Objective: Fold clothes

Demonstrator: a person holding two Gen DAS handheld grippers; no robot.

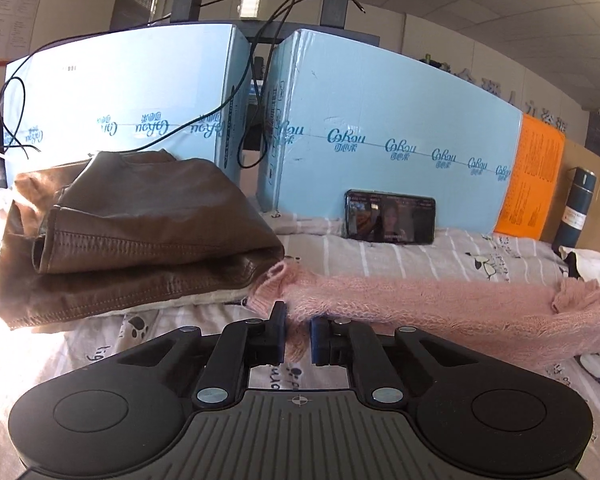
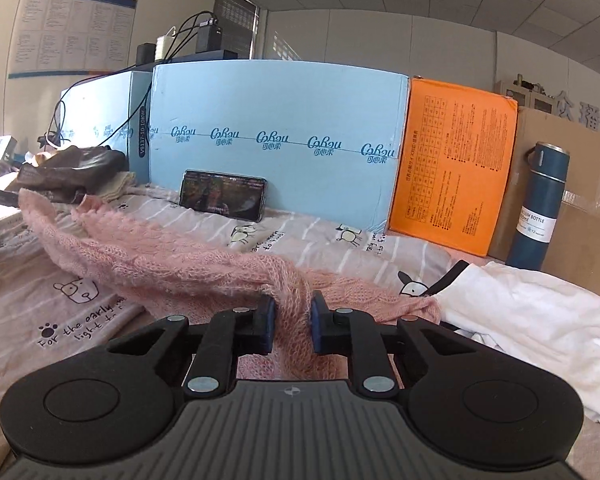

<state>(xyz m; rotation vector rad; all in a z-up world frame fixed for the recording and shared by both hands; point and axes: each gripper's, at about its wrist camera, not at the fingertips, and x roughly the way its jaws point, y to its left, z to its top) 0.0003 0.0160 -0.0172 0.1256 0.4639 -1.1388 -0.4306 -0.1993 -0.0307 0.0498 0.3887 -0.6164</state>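
nothing here is sitting inside a container; the boxes are closed, contents not showing. going l to r in the left wrist view: folded brown leather jacket (image 1: 136,232) is resting on the printed bedsheet (image 1: 400,256), w/ a cream layer peeking out under it, hard to tell what. two light blue boxes (image 1: 380,128) are standing behind, cables draping over them. phone (image 1: 390,218) is leaning against the right blue box, screen too blurred to read. orange box (image 1: 534,184) and blue bottle (image 1: 576,208) are standing further right.

left gripper (image 1: 298,328) is pinching the pink knit sweater (image 1: 420,300), fingers nearly closed w/ fabric bunched between. the knit is stretching off to the right, lifted above the sheet, cut off at the frame edge.

right wrist view: right gripper (image 2: 292,320) is clamping the same sweater (image 2: 188,260), fingers a bit wider apart, fabric hanging between them. white garment (image 2: 532,316) is lying just right of it, partly hidden by the gripper body.
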